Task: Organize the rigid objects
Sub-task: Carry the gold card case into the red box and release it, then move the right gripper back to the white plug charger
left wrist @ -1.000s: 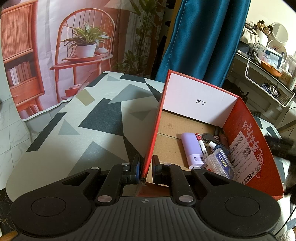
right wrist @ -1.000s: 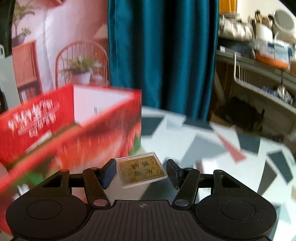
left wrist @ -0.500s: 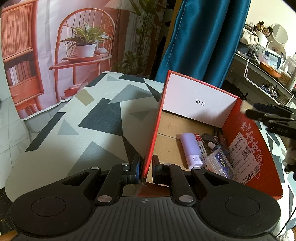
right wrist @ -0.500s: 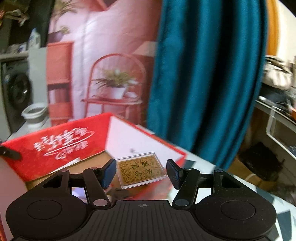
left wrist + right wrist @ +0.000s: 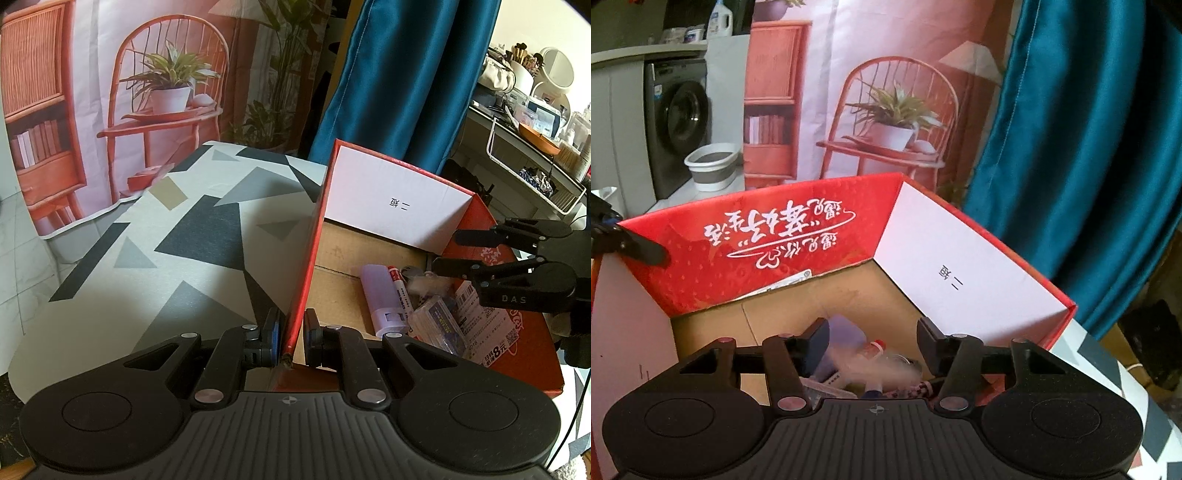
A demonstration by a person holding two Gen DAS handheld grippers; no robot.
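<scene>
My left gripper (image 5: 291,336) is pressed together on the thin near wall of a glossy red cardboard box (image 5: 311,258), one pad on either side of it. The box is open-topped, with a plain brown floor and one smooth white inner panel. It stands on a table (image 5: 207,236) covered in a cloth printed with grey and black triangles, bare out to its left edge.

My right gripper (image 5: 873,341) hangs over the box, and its jaws have just been narrowing but stand spread. Low between them is a smeared, translucent card case (image 5: 882,369), touching neither pad, inside the walls above the clutter. There a lilac tube (image 5: 376,284) and a white marker pen (image 5: 399,288) lie side by side. The far floor is open.
</scene>
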